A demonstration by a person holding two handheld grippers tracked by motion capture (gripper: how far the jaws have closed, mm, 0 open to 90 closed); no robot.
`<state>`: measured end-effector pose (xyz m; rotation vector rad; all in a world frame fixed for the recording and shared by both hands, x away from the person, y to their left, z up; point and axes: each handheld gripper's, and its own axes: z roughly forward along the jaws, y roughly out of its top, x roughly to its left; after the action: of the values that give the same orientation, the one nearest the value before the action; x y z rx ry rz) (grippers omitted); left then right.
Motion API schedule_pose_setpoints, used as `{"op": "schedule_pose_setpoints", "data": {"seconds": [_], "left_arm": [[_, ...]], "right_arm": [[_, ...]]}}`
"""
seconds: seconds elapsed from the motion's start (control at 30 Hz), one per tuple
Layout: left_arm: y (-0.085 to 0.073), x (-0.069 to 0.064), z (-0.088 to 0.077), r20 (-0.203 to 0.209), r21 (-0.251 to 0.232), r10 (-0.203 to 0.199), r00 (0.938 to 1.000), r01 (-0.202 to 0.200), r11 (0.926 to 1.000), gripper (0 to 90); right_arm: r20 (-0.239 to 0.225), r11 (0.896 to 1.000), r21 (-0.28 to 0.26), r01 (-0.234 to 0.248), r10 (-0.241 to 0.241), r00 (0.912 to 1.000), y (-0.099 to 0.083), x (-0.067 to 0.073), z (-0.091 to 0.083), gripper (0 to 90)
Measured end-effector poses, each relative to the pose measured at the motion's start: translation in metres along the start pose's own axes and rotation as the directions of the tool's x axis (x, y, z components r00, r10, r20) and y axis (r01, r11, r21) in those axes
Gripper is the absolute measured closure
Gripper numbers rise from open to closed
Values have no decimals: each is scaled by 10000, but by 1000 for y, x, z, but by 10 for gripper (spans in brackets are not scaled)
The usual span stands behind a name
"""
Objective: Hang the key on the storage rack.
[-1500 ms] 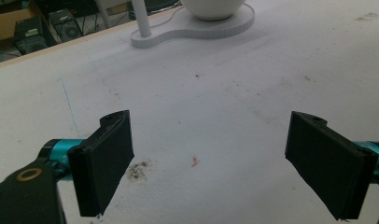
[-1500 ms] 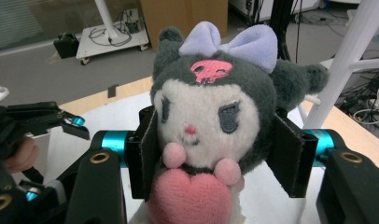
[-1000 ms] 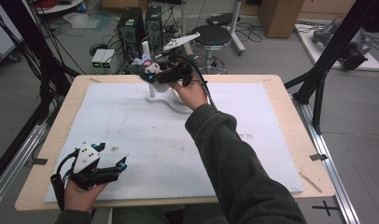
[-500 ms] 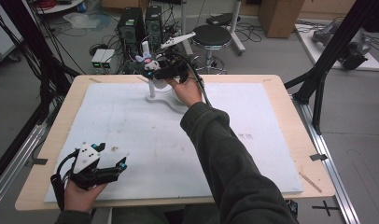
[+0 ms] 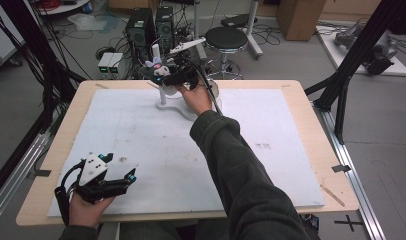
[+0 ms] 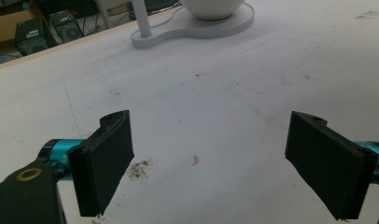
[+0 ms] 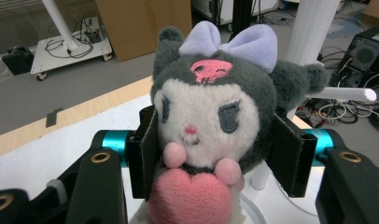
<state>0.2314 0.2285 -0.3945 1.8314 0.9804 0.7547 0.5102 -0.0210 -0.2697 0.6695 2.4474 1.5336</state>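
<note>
Left claw (image 5: 122,179): resting in the person's left hand (image 5: 86,207) at the near left corner of the desk (image 5: 311,165), low over the white mat (image 5: 141,145). In the left gripper view its jaws stand wide apart with nothing between them, only bare, lightly stained mat.

Centre, far edge of mat: white stand (image 5: 163,100) with an upright post on a flat curved base; in the left gripper view (image 6: 197,23) a round white bowl (image 6: 213,7) sits on that base beside the post.

Right claw (image 5: 158,76): held out at the end of the outstretched right arm, dark green sleeve (image 5: 231,165), at the top of the stand's post near the far edge of the desk. In the right gripper view (image 7: 215,154) the jaws are clamped on a plush toy (image 7: 211,116), one pad against each side of its head. Toy: dark grey hood with ears, lilac bow, pink skull mark, cream face, pink heart at its chest. It faces the camera, upright. Whether the toy touches the stand cannot be told.

Beyond the desk: black computer towers (image 5: 148,27) and a round stool (image 5: 226,37) on the floor.
</note>
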Motion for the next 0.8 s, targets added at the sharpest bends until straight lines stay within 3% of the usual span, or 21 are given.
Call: {"op": "schedule_pose_setpoints", "data": {"seconds": [0.47,0.8], "left_arm": [[0,0,0,4,-5,6,10000,-6,10000,154],[0,1,0,-15,-30,20,10000,-20,10000,154]], "right_arm": [[387,9998,129,-180,175,9991,-4,-7,6,420],[318,9993,315,-224,214,9993,-7,-7,11,420]]}}
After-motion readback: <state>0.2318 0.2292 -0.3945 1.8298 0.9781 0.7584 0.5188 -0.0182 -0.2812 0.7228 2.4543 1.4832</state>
